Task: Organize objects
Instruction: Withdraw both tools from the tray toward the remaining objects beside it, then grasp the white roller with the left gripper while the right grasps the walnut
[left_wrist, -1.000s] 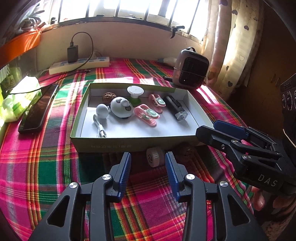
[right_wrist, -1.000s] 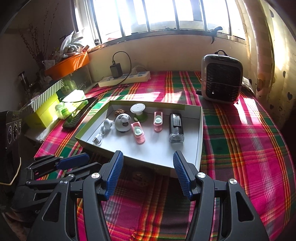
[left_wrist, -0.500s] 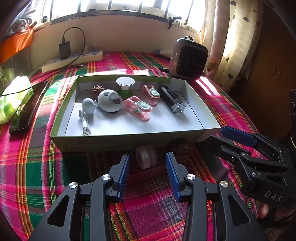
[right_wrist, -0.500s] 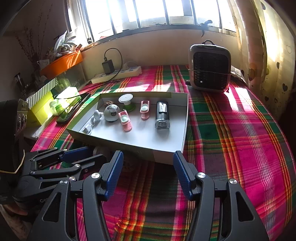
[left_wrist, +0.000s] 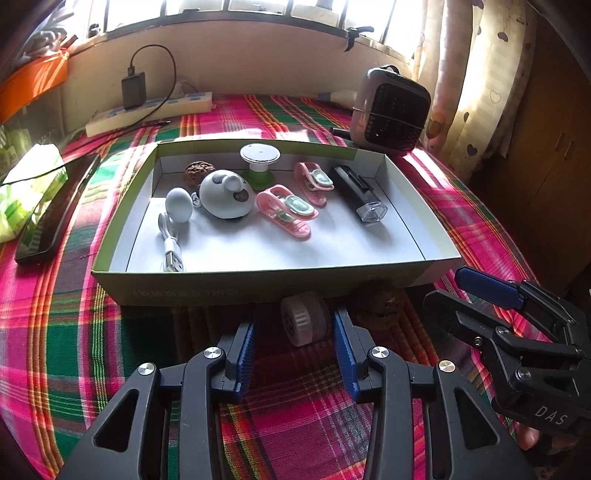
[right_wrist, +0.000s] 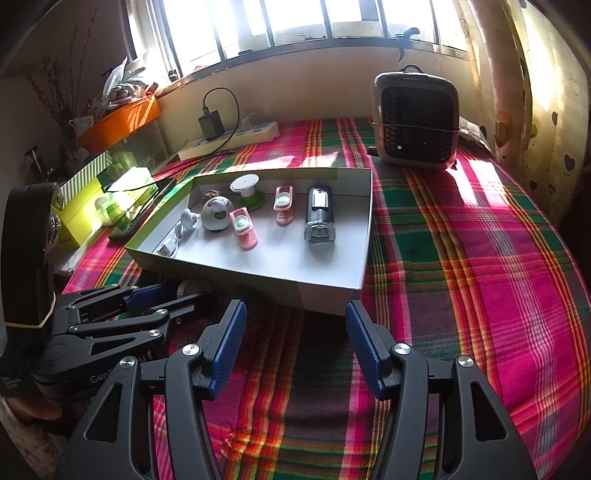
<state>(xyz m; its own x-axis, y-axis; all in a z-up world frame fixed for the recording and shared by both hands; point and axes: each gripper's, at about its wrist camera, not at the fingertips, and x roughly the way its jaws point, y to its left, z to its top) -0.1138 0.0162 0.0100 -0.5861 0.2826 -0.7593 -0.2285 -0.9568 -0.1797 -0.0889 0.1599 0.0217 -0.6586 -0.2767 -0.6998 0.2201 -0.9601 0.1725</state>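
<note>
Left wrist: ribbed white roll (left_wrist: 304, 322)

Your left gripper (left_wrist: 295, 328) has closed in on the small white roll (left_wrist: 304, 317) lying at the box's (left_wrist: 258, 284) near wall: a second ago the roll lay ahead at 12 o'clock, now it sits between the blue pads, apart from both. The jaws have just been closing. Your right gripper (right_wrist: 295, 332) has edged toward the box's near corner.
</note>
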